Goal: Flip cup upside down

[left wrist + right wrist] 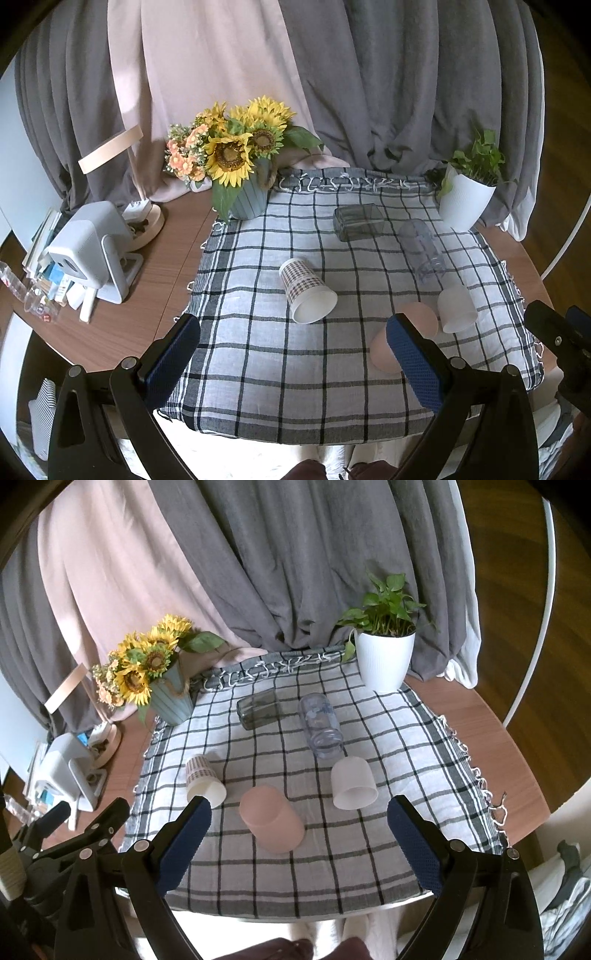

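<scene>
Several cups lie on their sides on the checked cloth point(369, 849). A plaid paper cup point(307, 291) point(204, 781) lies at the left, mouth toward me. A pink cup point(271, 818) point(410, 321) lies in the middle front, partly hidden by a finger in the left wrist view. A white cup point(352, 782) point(456, 308) lies to its right. A clear tumbler point(320, 725) point(423, 249) and a smoky square glass point(258, 709) point(357, 221) lie farther back. My left gripper point(293, 354) and right gripper point(299, 830) are both open, empty, above the cloth's near edge.
A sunflower vase point(245, 199) point(171, 698) stands at the cloth's back left corner, a white plant pot point(384, 661) point(463, 201) at the back right. A lamp point(142, 218), a white device point(92, 243) and small clutter fill the wooden table's left side. Curtains hang behind.
</scene>
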The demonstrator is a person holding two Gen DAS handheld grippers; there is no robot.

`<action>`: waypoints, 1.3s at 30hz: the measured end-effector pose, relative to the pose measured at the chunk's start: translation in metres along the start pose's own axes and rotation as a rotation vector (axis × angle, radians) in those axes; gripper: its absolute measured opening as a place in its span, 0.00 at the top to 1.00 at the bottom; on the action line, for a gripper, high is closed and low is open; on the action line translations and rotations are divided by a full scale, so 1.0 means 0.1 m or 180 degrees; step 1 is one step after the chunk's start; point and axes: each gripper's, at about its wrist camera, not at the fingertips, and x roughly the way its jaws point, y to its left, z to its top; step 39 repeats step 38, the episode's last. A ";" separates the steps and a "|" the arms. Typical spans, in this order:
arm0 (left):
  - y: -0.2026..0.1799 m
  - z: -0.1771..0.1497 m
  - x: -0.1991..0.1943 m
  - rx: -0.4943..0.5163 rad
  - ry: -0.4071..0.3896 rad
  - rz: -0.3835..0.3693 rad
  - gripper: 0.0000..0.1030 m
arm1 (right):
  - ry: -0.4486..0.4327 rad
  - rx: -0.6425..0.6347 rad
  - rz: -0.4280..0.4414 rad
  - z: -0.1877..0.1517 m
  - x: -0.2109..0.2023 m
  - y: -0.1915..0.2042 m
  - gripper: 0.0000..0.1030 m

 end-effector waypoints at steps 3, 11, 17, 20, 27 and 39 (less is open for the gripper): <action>0.00 0.00 0.00 0.0003 -0.0005 0.0004 0.00 | 0.0001 -0.0008 0.0000 0.00 0.00 -0.01 0.06; -0.01 0.00 0.00 0.0007 0.0001 0.0004 0.00 | -0.0003 -0.0007 -0.0004 0.00 0.00 0.00 0.06; -0.02 0.00 0.00 0.0009 -0.0005 0.0010 0.00 | -0.0005 -0.0004 -0.0006 0.00 0.00 0.01 0.06; -0.02 0.01 0.00 0.0009 -0.0003 0.0004 0.00 | -0.0012 -0.0003 -0.0010 0.00 0.00 0.01 0.06; -0.03 0.01 0.01 0.0011 -0.0004 0.0006 0.00 | -0.0003 -0.0001 -0.0008 0.01 0.01 0.00 0.06; -0.05 0.00 0.02 0.0027 0.0003 0.0002 0.00 | 0.0017 0.0009 -0.0010 0.00 0.03 -0.01 0.06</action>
